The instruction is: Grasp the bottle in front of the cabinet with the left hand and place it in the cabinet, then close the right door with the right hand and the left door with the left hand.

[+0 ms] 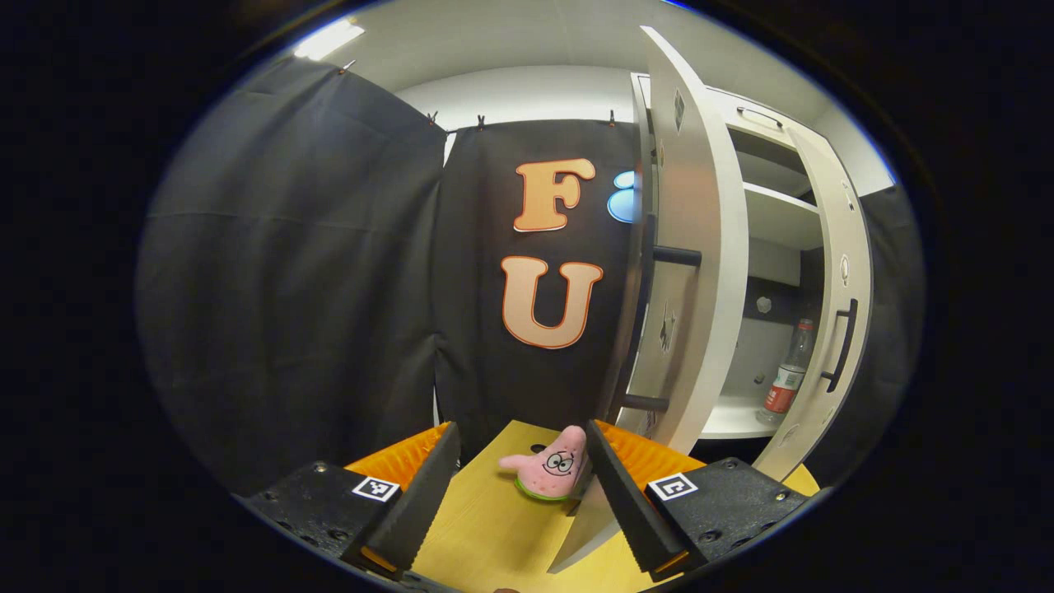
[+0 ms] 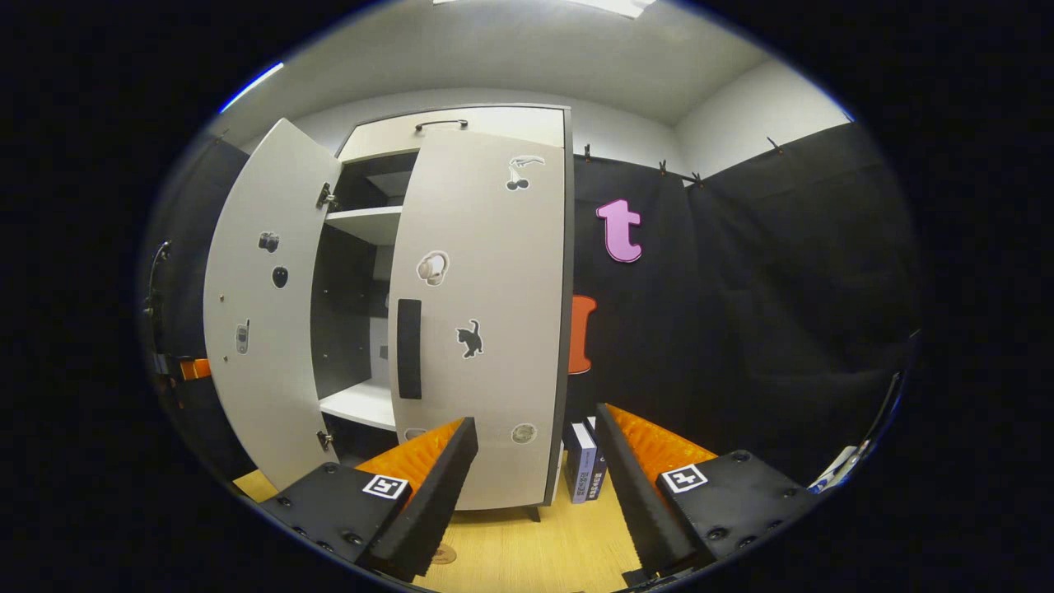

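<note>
Left gripper view: the left gripper [image 1: 519, 486] is held level, jaws apart and empty. A clear plastic bottle [image 1: 788, 375] is seen upright on the cabinet [image 1: 762, 416] shelf at three o'clock. The right gripper [image 2: 535, 486] is likewise spread, faced toward the flat right door [image 2: 486, 329].

Bottle [image 1: 788, 372]: clear plastic, red label, upright on lower shelf inside white cabinet [image 1: 770, 218]. Left door [image 1: 687, 247] open; right door [image 2: 482, 313] nearly shut.
</note>
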